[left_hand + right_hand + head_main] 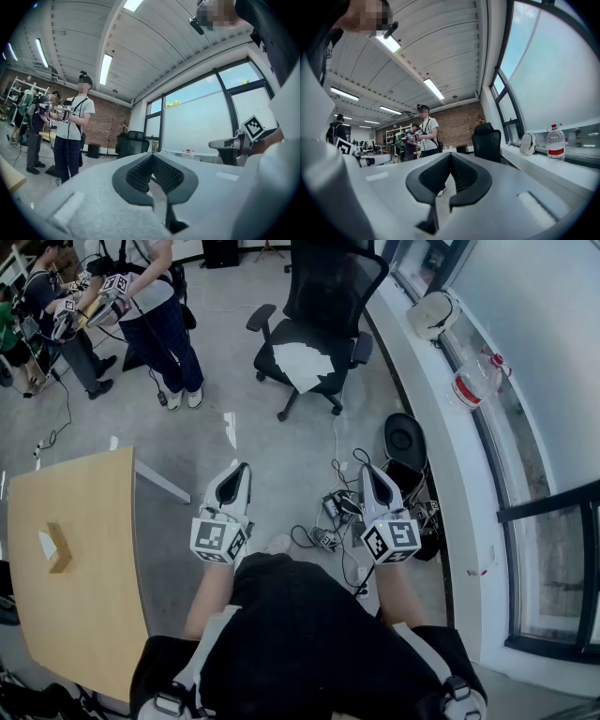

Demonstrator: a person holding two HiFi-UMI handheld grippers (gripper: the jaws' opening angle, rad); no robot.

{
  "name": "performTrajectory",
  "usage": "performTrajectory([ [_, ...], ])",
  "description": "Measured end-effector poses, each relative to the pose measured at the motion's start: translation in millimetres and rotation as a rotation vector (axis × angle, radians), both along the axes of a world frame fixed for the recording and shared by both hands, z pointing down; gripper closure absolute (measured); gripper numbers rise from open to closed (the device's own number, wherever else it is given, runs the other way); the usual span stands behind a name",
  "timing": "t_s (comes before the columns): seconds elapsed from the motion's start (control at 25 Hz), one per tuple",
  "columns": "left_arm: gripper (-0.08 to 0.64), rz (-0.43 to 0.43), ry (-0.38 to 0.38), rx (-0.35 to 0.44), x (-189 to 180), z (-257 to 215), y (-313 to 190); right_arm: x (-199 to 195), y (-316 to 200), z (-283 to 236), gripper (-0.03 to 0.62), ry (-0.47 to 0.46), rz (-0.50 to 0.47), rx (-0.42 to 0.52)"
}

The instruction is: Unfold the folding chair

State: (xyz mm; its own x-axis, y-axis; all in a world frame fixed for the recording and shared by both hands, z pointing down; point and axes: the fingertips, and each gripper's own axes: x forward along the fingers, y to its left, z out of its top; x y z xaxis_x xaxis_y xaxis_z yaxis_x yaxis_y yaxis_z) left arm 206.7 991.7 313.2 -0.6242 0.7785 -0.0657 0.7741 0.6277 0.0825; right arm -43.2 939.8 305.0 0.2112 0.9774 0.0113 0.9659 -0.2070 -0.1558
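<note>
the grey floor (244,427) is smooth and a little shiny, and it takes most of the head view. at its left stands a table (84,615) with a light wooden top and a rounded edge; a small wooden block (60,549) lies on it. along the right runs a curved white window ledge (436,456). a black office chair (323,296) with mesh back and armrests stands well ahead of the grippers, with a crumpled white sheet (302,364) on its seat. which thing here is the folding chair i cannot tell, so i cannot give its place relative to the grippers. the left hand-held gripper (242,469) and the right hand-held gripper (371,471) are level, side by side over the floor. both have the jaws closed together, with nothing between the ribbed black pads. each carries a cube with black-and-white square markers. on the ledge are a clear plastic bottle (476,379) with a red label, its print too small to read, and a white bag (431,313). black cables (330,517) lie tangled on the floor.
</note>
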Motion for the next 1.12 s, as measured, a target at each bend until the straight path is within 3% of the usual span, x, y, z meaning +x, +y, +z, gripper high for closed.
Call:
performTrajectory([
  [0.76, 0.560, 0.050, -0.035, 0.000, 4.7, -3.7, 2.4, 21.3, -7.4, -4.9, 0.588, 0.014, -0.022, -0.026],
  [1.12, 0.560, 0.191, -0.057, 0.007, -43.3, -8.2, -1.1, -22.8, -30.8, -8.7, 0.588, 0.016, 0.135, -0.011],
])
